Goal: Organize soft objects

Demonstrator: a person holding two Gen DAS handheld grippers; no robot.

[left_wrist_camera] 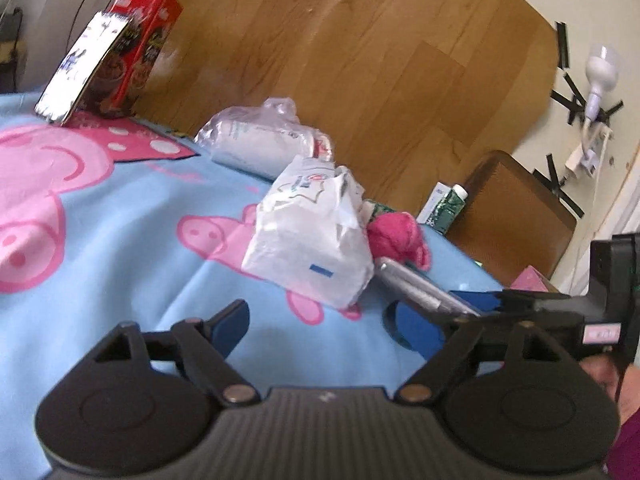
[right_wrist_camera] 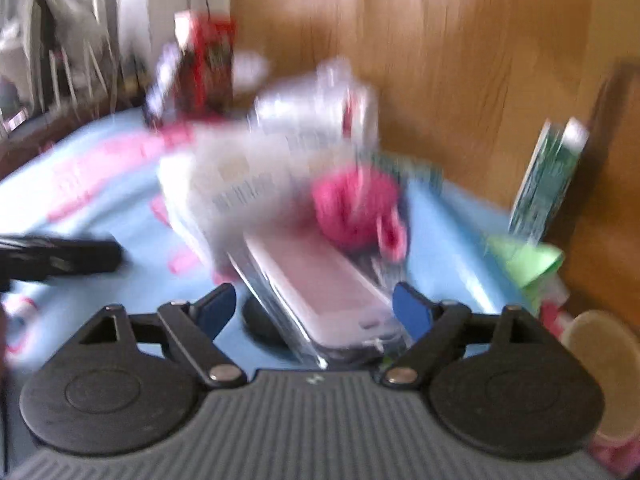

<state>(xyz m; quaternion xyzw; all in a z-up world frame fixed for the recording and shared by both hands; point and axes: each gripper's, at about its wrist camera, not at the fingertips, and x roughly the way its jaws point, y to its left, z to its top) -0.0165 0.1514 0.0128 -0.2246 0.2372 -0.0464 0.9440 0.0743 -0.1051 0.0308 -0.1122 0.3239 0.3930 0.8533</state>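
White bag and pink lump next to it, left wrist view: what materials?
White bag: looks like thin crinkly plastic or coated paper, slightly glossy; sharp creases and printed marks show. Pink lump: seems soft fabric or plush, matte and fuzzy, no hard edges. Both rest on a blue cloth with pink pig print, matte woven look.

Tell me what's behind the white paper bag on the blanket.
Behind the white paper bag lies a clear plastic pack of white rolls, then the wooden board. A pink cloth pokes out beside it; the bag hides the rest.
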